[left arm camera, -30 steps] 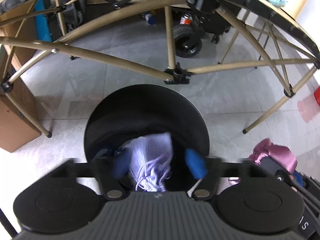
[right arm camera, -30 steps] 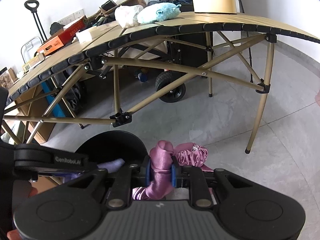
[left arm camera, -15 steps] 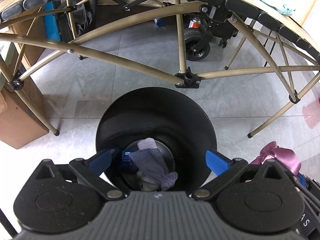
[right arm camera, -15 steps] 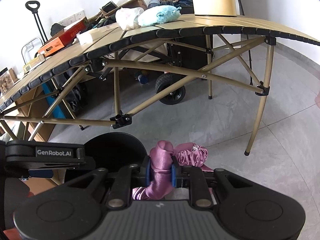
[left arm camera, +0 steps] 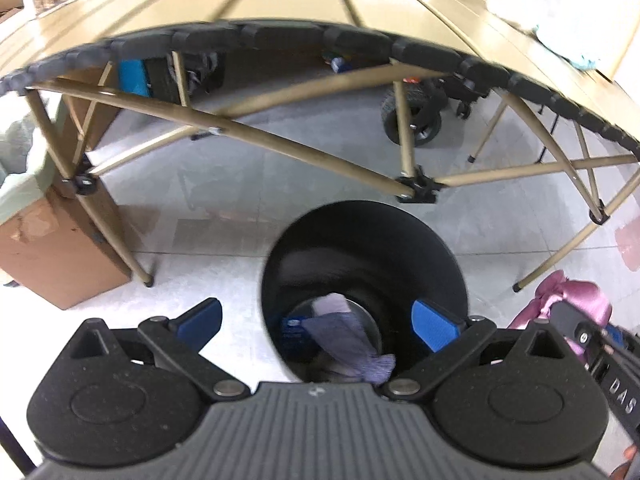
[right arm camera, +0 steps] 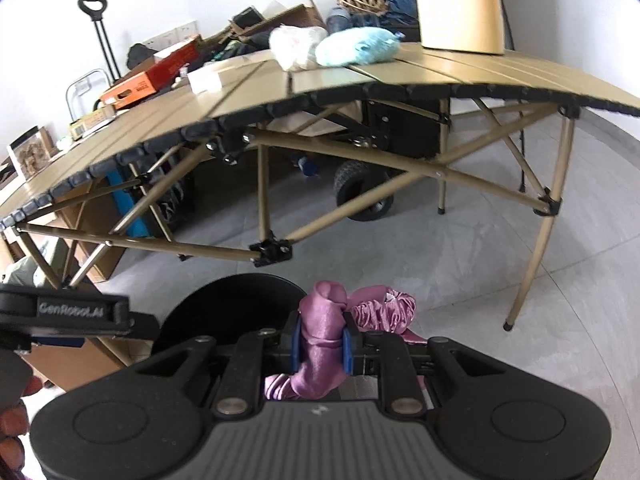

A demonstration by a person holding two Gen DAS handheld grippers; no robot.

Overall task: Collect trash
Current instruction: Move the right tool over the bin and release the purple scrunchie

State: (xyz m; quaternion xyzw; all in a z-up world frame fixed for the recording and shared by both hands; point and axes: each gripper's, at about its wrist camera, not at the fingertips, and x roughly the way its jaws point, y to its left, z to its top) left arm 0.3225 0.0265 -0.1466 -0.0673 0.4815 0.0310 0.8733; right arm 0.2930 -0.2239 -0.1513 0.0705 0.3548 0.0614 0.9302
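left tongs [left arm camera: 316,322] over bin [left arm camera: 362,240] holding cloth [left arm camera: 346,346]

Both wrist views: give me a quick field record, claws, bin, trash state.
left claw: open, jaws have just been opening, nothing between the pads
right claw: shut on pink satin cloth
black bin: on the floor in front of the folding table, open top
bin contents: purple-grey cloth lying at the bottom, blue packet beside it
pink satin cloth: outside the bin, bunched, part trailing to the right of the pads
tabletop: light blue plush, white bundle, orange box
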